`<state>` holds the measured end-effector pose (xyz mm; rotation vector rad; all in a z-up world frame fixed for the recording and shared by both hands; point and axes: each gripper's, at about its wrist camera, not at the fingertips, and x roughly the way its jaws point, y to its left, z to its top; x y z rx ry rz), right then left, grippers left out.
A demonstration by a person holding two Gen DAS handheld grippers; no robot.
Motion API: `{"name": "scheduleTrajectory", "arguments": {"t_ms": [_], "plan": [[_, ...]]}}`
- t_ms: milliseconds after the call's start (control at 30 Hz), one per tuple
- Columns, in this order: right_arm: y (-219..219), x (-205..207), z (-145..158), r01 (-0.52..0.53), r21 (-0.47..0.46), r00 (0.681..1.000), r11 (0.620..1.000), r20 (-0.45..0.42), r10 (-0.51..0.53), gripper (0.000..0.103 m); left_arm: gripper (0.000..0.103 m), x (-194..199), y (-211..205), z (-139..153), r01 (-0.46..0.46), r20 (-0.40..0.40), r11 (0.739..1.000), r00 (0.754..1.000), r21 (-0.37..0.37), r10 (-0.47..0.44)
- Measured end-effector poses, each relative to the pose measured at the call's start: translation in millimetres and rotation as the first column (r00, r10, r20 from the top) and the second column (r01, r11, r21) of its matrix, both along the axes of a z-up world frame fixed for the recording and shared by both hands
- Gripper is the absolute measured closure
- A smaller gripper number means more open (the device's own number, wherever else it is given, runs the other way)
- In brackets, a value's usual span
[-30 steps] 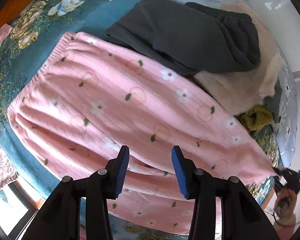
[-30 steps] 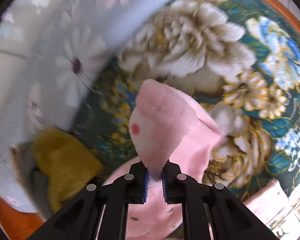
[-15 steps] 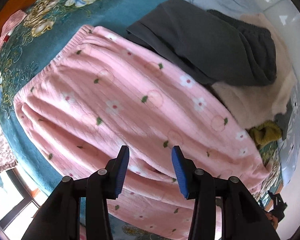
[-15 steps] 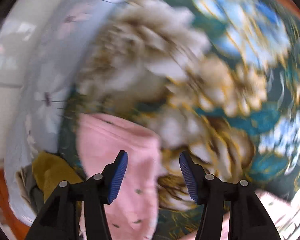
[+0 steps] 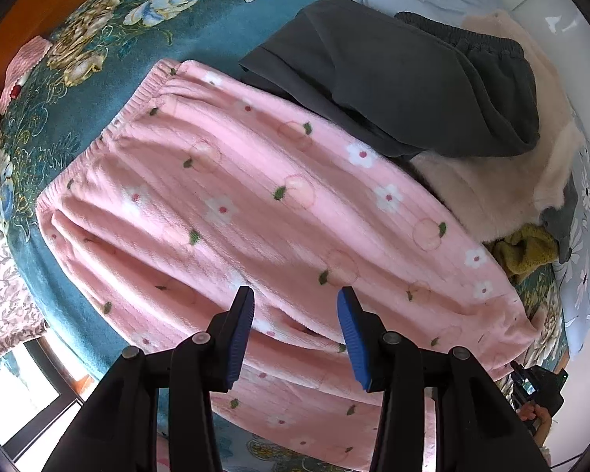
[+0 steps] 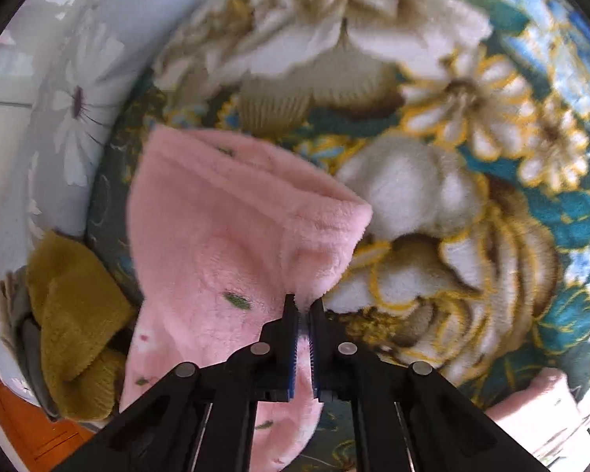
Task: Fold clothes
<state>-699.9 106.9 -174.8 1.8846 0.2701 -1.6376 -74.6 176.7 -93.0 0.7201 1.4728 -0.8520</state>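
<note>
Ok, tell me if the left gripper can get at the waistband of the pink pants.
Probably yes: the left gripper hangs open above the pink pants, and the waistband lies uncovered on the blanket, clear of the dark grey garment.

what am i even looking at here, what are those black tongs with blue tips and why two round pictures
Those tongs are hand-held grippers: a person carries one in each hand, and each has a wide-angle camera looking along its fingers, hence two round pictures. The left gripper is open and hovers over pink fleece trousers spread on a teal flowered blanket. Beside them lie a dark grey garment, a cream fleece and a mustard item. The right gripper is shut on the hem end of a trouser leg, ready for folding.
</note>
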Motion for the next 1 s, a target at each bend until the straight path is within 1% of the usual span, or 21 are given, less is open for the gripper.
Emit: {"name": "scheduleTrajectory", "arguments": {"t_ms": [167,233,367,400,433,467,567,600,700,767,867,933,967,1000], "plan": [[33.3,-22.1,39.2,0.043,-0.086,0.992,0.995,-0.111,-0.052,0.100,0.058,8.8,3.9,6.9,0.012,0.028,1.000,1.000,-0.018,-0.012],[47.3,-30.0,13.9,0.074,0.026,0.994,0.997,-0.083,-0.072,0.100,0.058,18.0,7.9,8.3,-0.006,0.032,1.000,0.999,-0.021,0.006],[62.3,-26.6,-16.3,0.111,0.104,0.994,0.988,-0.029,-0.108,0.099,0.058,35.1,19.1,13.6,-0.059,0.020,0.998,0.998,-0.021,0.059],[61.8,-24.5,-13.8,0.106,0.100,0.994,0.989,-0.046,-0.102,0.095,0.058,38.0,21.5,16.5,-0.062,0.019,0.998,0.998,-0.027,0.063],[61.1,-23.1,-10.0,0.102,0.095,0.994,0.990,-0.061,-0.096,0.095,0.058,41.7,23.8,20.4,-0.063,0.022,0.997,0.998,-0.035,0.064],[60.9,-22.6,-5.9,0.103,0.091,0.993,0.991,-0.072,-0.096,0.095,0.058,44.8,25.4,23.8,-0.064,0.027,0.997,0.998,-0.044,0.065],[65.5,-23.4,17.0,0.133,0.075,0.985,0.988,-0.122,-0.123,0.083,0.058,58.6,34.4,31.2,-0.100,0.025,0.993,0.995,-0.067,0.102],[69.3,-23.3,30.3,0.142,0.042,0.981,0.989,-0.137,-0.135,0.079,0.058,64.0,38.3,33.2,-0.117,0.019,0.990,0.993,-0.075,0.119],[80.0,-15.5,62.2,0.121,-0.037,0.981,0.992,-0.152,-0.125,0.077,0.058,76.1,48.7,35.7,-0.156,0.006,0.983,0.987,-0.096,0.158],[85.3,-5.0,77.2,0.076,-0.060,0.984,0.995,-0.154,-0.085,0.076,0.058,86.1,57.4,38.3,-0.181,0.008,0.977,0.983,-0.115,0.183],[96.8,25.7,96.0,0.030,-0.095,0.987,0.995,-0.156,-0.045,0.073,0.058,104.3,68.6,40.3,-0.213,0.003,0.966,0.977,-0.146,0.215],[104.6,47.4,107.0,0.008,-0.132,0.989,0.991,-0.147,-0.027,0.065,0.058,119.6,73.2,41.3,-0.219,-0.006,0.961,0.975,-0.169,0.221],[106.7,59.8,114.0,-0.001,-0.149,0.988,0.989,-0.154,-0.022,0.063,0.058,127.8,74.6,41.9,-0.219,-0.009,0.958,0.975,-0.183,0.221],[108.7,72.3,121.0,-0.009,-0.166,0.987,0.986,-0.162,-0.018,0.058,0.058,134.9,75.5,42.2,-0.218,-0.010,0.956,0.975,-0.195,0.220]]}}
